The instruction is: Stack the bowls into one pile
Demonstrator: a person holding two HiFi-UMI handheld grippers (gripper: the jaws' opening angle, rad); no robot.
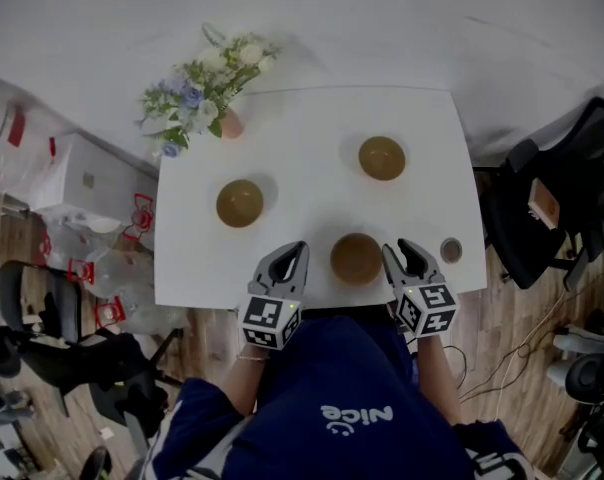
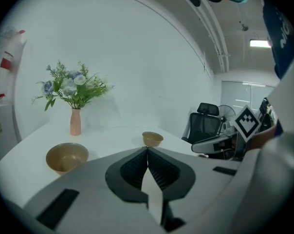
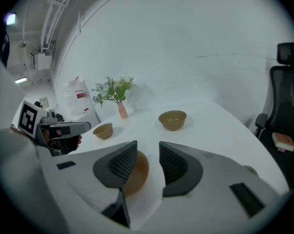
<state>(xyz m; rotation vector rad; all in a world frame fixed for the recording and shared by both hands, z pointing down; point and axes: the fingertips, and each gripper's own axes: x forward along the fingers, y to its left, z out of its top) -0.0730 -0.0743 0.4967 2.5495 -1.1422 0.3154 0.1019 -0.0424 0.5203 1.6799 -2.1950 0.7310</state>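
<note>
White table (image 1: 312, 138), square top. Three tan bowls on it, upright, well apart: near bowl (image 1: 356, 258) at 6 o'clock by front edge, left bowl (image 1: 239, 203) at 9, far bowl (image 1: 381, 158) at 1. Pink vase (image 1: 230, 124) at 11, in corner. Small dark disc (image 1: 451, 250) at 4.

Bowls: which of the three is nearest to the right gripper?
The front bowl, just beside the right gripper; the left bowl and the far bowl stand farther back.
</note>
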